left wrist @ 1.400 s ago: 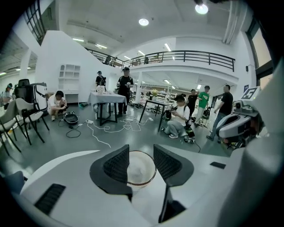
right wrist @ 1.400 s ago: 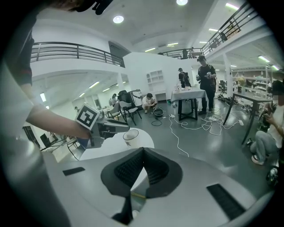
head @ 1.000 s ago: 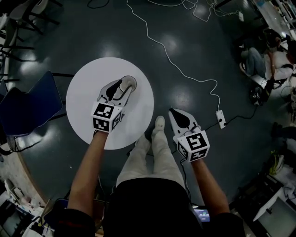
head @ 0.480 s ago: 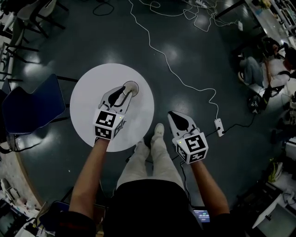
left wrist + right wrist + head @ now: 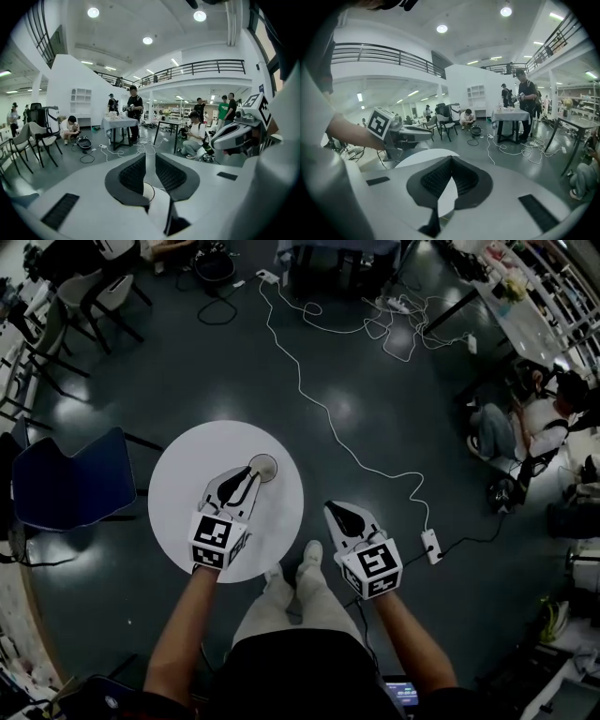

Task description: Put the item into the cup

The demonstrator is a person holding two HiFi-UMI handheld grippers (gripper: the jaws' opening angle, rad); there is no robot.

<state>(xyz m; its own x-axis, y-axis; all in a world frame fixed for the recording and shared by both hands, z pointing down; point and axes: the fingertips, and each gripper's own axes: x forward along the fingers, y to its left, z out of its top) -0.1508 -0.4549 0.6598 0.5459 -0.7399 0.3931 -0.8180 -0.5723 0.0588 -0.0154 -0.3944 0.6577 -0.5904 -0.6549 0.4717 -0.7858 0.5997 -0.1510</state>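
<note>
White surface holds the cup. Your left gripper is closing beside it on nothing, so line up first. The right gripper has its jaws together.

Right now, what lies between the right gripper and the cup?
In the head view, only bare white table and a strip of dark floor lie between the right gripper and the cup.

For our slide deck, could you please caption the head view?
Left hand-held gripper closing, cup rim between its jaws, on a round white table; right hand-held gripper shut.
</note>
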